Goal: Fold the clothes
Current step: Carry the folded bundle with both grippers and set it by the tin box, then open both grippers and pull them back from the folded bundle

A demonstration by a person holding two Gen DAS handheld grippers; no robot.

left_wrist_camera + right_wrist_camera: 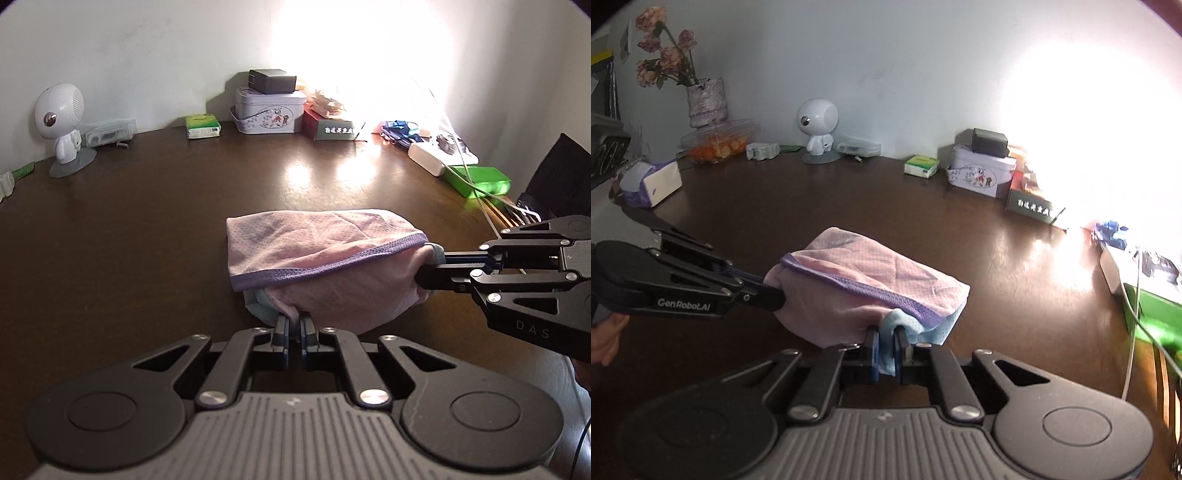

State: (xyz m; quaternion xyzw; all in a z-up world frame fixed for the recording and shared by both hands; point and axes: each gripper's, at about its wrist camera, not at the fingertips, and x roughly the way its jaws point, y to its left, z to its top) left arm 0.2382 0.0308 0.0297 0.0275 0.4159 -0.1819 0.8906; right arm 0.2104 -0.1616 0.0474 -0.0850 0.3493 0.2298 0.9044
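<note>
Pink mesh garment (325, 254), edged in purple, lies folded near the middle of the dark wooden table (147, 229). The left gripper (294, 325) pinches its near hem, and the right gripper (885, 338) is clamped on a pale blue corner. Clutter lines the far edge by the wall: a white robot figurine (61, 125), a green tissue pack (203, 125), a flowered tin (269, 110) and a green box (478, 181) toward the right corner. None of it touches the garment.
</note>
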